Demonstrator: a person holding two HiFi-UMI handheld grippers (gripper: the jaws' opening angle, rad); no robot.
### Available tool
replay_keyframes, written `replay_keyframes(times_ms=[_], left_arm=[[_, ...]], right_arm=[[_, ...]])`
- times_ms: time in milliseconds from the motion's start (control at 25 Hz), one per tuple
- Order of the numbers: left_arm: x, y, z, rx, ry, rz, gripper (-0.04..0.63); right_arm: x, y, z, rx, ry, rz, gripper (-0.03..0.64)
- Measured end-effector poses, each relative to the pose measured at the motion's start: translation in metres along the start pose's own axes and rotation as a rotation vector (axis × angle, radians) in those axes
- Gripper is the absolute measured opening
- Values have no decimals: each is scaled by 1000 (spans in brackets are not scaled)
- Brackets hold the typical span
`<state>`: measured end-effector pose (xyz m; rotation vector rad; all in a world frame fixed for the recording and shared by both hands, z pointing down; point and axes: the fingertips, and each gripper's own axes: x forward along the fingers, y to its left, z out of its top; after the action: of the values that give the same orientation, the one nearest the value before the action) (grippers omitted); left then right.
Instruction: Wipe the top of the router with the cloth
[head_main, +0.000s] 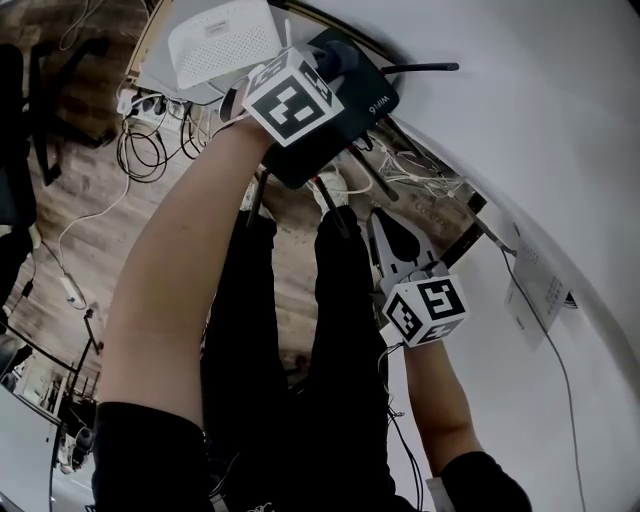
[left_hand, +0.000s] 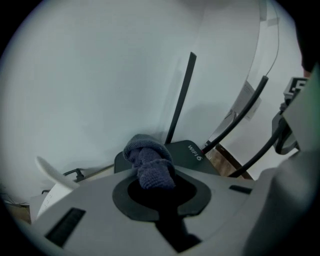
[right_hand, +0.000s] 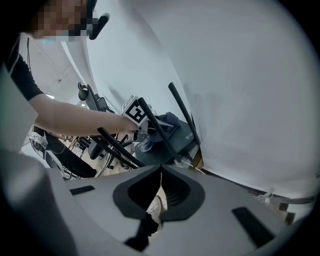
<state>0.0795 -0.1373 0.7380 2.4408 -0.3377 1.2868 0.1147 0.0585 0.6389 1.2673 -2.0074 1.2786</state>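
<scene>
The left tool (left_hand: 154, 186) is clenched on the cloth (left_hand: 148, 161), which rests on the black router (left_hand: 189, 150) top. The right tool (right_hand: 160, 172) is clenched empty, apart from the router.

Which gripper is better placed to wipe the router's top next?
Left. The left gripper has its jaws shut on the cloth, at the router. The right gripper, shut and empty, sits back from it.

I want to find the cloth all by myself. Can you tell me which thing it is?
Look for the black router with tall stick antennas. On its top sits the cloth, pinched in the left claw. It is the only soft, bunched, dark blue thing among hard plastic.
</scene>
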Motion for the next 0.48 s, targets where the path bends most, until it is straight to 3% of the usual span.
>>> replay_keyframes(times_ms=[200, 480], left_arm=[[13, -20, 14, 55, -5, -37, 46], [16, -88, 9, 304, 49, -268, 46]], right_arm=[[3, -4, 6, -2, 0, -11, 2], [7, 6, 15, -21, 2, 6, 2]])
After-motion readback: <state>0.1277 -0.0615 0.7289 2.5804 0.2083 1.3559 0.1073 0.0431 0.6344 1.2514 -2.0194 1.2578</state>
